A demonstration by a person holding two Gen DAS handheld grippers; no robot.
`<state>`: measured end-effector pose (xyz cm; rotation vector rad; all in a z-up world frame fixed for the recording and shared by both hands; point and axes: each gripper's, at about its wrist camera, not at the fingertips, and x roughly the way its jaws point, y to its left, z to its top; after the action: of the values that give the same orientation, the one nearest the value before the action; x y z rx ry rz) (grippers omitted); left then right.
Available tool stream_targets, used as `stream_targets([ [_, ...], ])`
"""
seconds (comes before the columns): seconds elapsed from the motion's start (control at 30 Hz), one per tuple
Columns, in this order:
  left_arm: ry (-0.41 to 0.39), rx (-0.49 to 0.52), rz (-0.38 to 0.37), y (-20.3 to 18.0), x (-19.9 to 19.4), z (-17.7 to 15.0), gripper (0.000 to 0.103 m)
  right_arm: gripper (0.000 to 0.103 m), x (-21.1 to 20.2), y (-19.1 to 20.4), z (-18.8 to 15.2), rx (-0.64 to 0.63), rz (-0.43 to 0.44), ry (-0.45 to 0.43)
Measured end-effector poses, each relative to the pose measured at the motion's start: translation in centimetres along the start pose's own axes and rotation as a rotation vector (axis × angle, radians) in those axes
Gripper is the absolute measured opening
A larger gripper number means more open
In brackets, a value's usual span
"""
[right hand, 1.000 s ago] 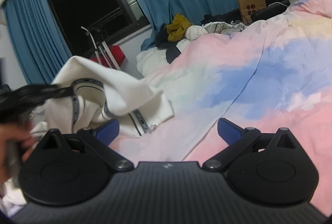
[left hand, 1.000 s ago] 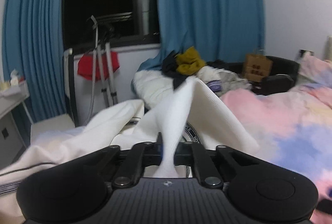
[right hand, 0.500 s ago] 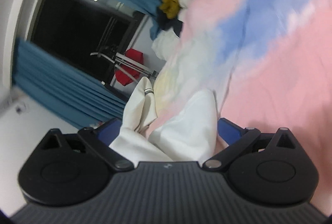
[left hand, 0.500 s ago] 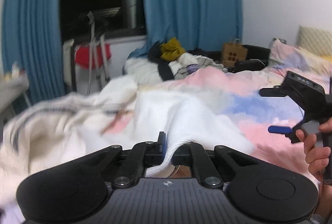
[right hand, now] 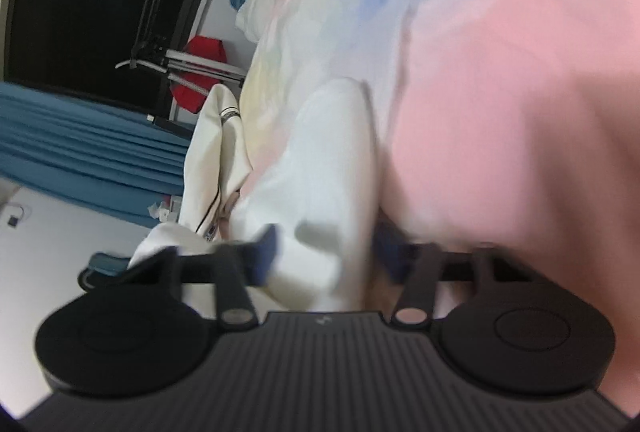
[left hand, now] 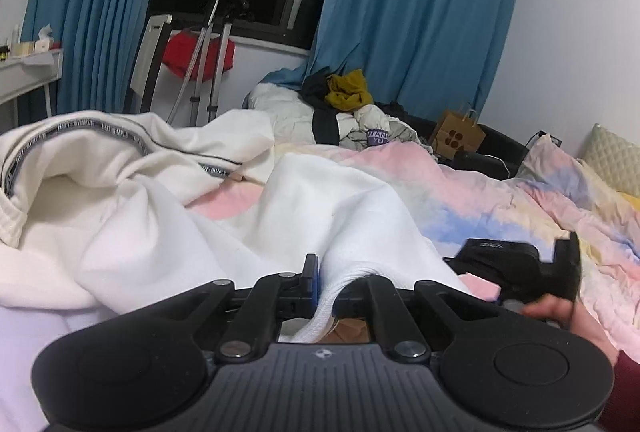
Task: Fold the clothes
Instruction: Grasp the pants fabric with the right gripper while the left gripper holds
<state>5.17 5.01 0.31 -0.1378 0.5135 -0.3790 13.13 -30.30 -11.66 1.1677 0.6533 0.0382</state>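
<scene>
Sweatshirt (left hand: 168, 216), white with a dark lettered band along one seam, lies crumpled across the pastel duvet (left hand: 532, 199), its bulk toward the left and a thick fold running down to the near edge. Left gripper (left hand: 326, 292) has its jaws pressed together on a ribbed edge of that fold, the cloth pinched between the 2 fingers. Right gripper (right hand: 326, 252), blurred in its own view, has its jaws spread apart, with a white fold of the sweatshirt (right hand: 320, 167) lying between the 2 blue pads (right hand: 266, 252); I cannot tell whether either pad touches it. From the left view the right gripper (left hand: 524, 268) sits low on the duvet just beside the fold, held in a hand (left hand: 568, 320). Farther back a heap of clothes (left hand: 348, 99) lies against blue curtains (left hand: 408, 15), with a paper bag (left hand: 458, 135) to its right.
</scene>
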Motion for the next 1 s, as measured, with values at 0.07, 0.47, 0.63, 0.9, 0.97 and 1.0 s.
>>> stream_targets([
  [0.07,0.008,-0.011,-0.003,0.4,0.4,-0.1,0.007,0.011,1.0,1.0,0.5,-0.062,-0.038,-0.008],
  [0.47,0.049,0.100,-0.139,-4.0,3.8,-1.1,0.050,0.006,-2.7,5.2,8.4,-0.172,0.058,-0.269],
  [0.63,0.098,0.137,-0.227,-5.4,5.0,-2.8,0.065,0.006,-6.7,5.4,13.6,-0.193,0.073,-0.431],
  [0.9,0.133,0.114,-0.260,-5.8,7.0,-3.5,0.069,0.006,-10.1,-2.0,17.9,-0.229,-0.122,-0.625],
  [0.97,0.132,0.085,-0.255,-5.3,7.3,-3.5,0.070,0.006,-9.5,-4.3,17.6,-0.211,-0.198,-0.615],
  [1.0,0.131,0.067,-0.250,-5.0,7.5,-3.4,0.071,0.006,-8.8,-5.7,17.6,-0.173,-0.238,-0.589],
])
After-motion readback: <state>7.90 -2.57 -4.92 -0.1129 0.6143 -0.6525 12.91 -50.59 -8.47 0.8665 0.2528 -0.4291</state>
